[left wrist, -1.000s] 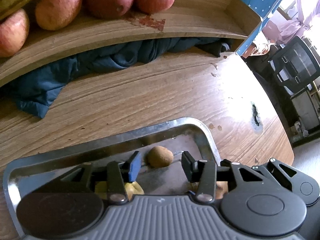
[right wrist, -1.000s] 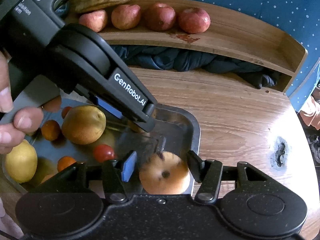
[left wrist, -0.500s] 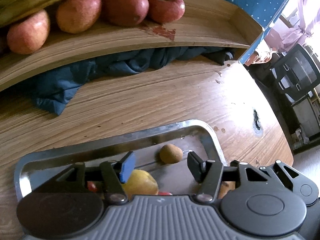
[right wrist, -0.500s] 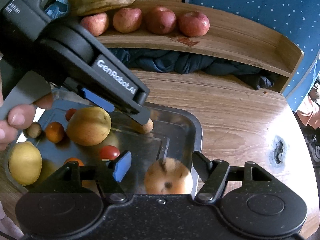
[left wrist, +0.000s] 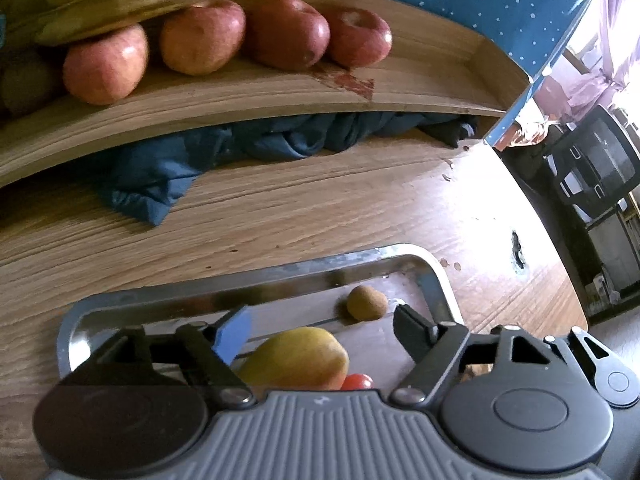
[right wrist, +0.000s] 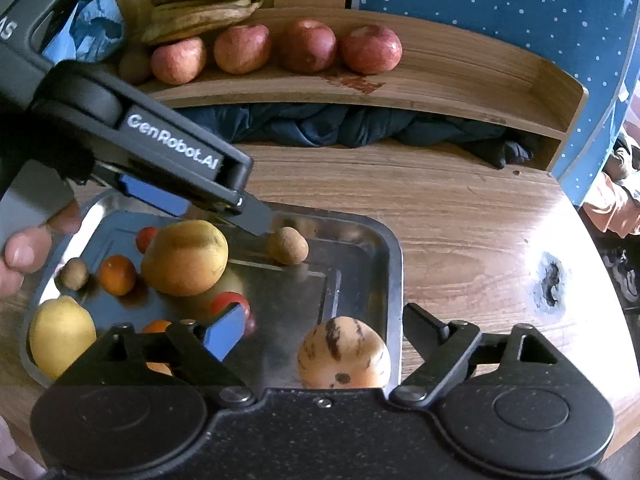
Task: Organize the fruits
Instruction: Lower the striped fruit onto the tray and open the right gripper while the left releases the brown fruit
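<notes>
Metal tray (right wrist: 394,280) of fruit: right gripper (right wrist: 320,328), jaws opening, unpressed striped melon (right wrist: 344,354) between them, seen only in right view; left gripper (left wrist: 320,328), jaws opening, empty, mango (left wrist: 296,358) below, small brown fruit (left wrist: 366,302) just beyond.

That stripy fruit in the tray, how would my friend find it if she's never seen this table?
Look for the metal tray on the wooden table. Go to its near right corner, by the rim, between the fingers of the right gripper, whose jaws are opening without touching it. The stripy fruit is pale orange with dark purple streaks; its neighbours are plain.
</notes>
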`<state>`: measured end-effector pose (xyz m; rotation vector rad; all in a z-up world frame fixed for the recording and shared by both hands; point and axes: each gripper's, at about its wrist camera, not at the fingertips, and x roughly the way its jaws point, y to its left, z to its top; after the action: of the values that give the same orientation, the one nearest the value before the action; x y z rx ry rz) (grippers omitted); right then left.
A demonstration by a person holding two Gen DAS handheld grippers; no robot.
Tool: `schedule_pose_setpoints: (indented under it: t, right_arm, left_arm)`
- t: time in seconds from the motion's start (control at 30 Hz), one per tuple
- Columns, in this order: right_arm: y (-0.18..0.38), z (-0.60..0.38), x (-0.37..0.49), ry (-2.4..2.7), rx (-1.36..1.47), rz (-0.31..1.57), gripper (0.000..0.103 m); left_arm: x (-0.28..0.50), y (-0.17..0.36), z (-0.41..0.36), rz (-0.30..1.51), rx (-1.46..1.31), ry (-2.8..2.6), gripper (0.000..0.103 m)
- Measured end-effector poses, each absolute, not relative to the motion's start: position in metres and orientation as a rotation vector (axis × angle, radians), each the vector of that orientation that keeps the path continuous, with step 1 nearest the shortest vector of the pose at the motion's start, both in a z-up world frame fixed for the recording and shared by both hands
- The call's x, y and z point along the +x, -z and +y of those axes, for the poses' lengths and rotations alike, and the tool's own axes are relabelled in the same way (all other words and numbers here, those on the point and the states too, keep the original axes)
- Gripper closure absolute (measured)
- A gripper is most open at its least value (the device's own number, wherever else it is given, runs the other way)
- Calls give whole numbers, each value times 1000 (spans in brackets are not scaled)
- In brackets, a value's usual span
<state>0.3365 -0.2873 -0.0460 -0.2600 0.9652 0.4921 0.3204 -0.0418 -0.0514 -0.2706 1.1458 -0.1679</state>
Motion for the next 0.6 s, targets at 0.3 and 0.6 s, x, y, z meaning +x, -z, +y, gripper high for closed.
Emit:
schedule_pose_setpoints:
  t: [0.3,0.6]
  right_arm:
    - [43,-286,335,-443,-246,960,7]
    - [38,-288,331,-388,-205,960,2]
  left_arm:
    - [315,46,-26,1117,-280,106,5]
    - [302,36,-14,1058,-260,71,1]
